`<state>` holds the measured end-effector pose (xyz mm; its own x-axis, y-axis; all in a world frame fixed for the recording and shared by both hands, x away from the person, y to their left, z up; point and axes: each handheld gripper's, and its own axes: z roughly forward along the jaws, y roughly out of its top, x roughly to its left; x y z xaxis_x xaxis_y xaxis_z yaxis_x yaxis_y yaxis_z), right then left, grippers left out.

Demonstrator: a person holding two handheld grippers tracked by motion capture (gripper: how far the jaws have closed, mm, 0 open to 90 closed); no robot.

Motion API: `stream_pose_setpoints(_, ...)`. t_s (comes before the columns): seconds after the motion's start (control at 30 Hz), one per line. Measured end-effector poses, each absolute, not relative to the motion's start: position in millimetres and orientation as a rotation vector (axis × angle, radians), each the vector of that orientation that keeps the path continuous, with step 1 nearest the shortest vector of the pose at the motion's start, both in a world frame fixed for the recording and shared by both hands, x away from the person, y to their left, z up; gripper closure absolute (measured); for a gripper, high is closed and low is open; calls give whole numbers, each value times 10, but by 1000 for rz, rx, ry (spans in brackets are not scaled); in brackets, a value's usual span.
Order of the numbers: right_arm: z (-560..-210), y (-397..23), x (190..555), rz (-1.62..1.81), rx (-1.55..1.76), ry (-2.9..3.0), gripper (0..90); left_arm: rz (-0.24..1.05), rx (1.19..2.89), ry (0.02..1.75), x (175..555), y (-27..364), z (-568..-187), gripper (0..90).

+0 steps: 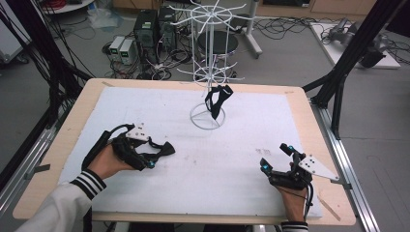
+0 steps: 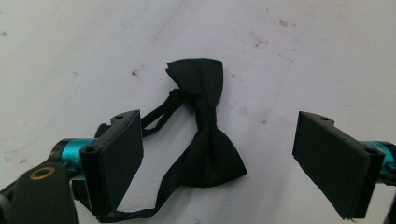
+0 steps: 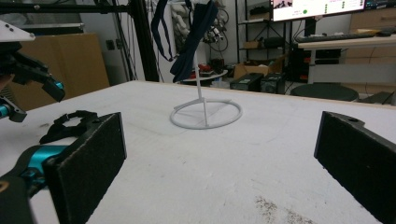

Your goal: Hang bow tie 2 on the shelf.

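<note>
Black pads of the left gripper stand wide, straddling the flat-lying bow tie without touching; lower squarely and pinch its knot, clear of the strap. Beyond it, the white rack holds another tie. Right gripper gapes empty.

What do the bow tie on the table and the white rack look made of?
Bow tie: seemingly woven fabric with a faint satin sheen; it folds softly and its thin strap lies limp. Rack: probably painted or coated metal wire, judging by its thin, stiff white arms and ring base.
</note>
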<state>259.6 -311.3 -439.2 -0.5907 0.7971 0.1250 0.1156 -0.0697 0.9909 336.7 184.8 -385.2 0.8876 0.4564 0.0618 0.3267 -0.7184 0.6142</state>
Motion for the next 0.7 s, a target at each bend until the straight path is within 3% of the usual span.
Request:
stream_pose_setpoints(0.37, -4427, -3099, 2597, 1702, 971, 1700, 14, 207, 2545, 623, 3463, 1670, -3972, 211)
stream_pose_setpoints(0.7, -4479, -3091, 2610, 1705, 980, 1702, 14, 152, 2636, 627, 3550, 1534, -4070, 322)
